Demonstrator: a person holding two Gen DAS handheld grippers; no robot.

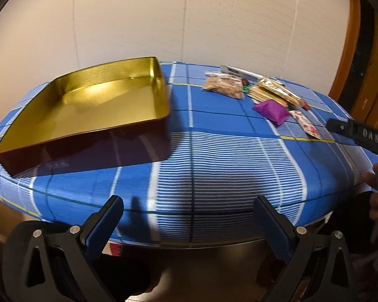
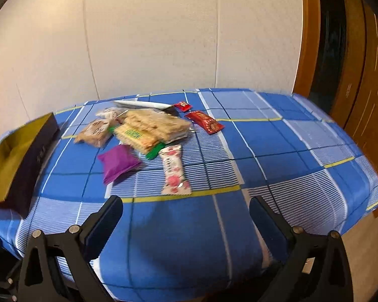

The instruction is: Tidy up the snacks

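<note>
An empty tin box (image 1: 88, 105) with a gold inside and dark red walls sits on the left of the table; its corner shows in the right wrist view (image 2: 20, 151). A heap of snacks lies to its right: cracker packs (image 2: 148, 128), a purple packet (image 2: 119, 162), a pink-and-white bar (image 2: 175, 170), red packets (image 2: 205, 122) and a brown bag (image 2: 95, 132). The heap also shows in the left wrist view (image 1: 264, 93). My left gripper (image 1: 189, 214) is open and empty at the table's near edge. My right gripper (image 2: 186, 216) is open and empty, short of the pink bar.
A blue checked cloth (image 2: 277, 151) covers the table. A white wall stands behind it and a wooden door frame (image 2: 312, 37) is at the right. A white flat object (image 2: 143, 104) lies behind the snacks. The right gripper's body (image 1: 357, 136) shows at the left view's right edge.
</note>
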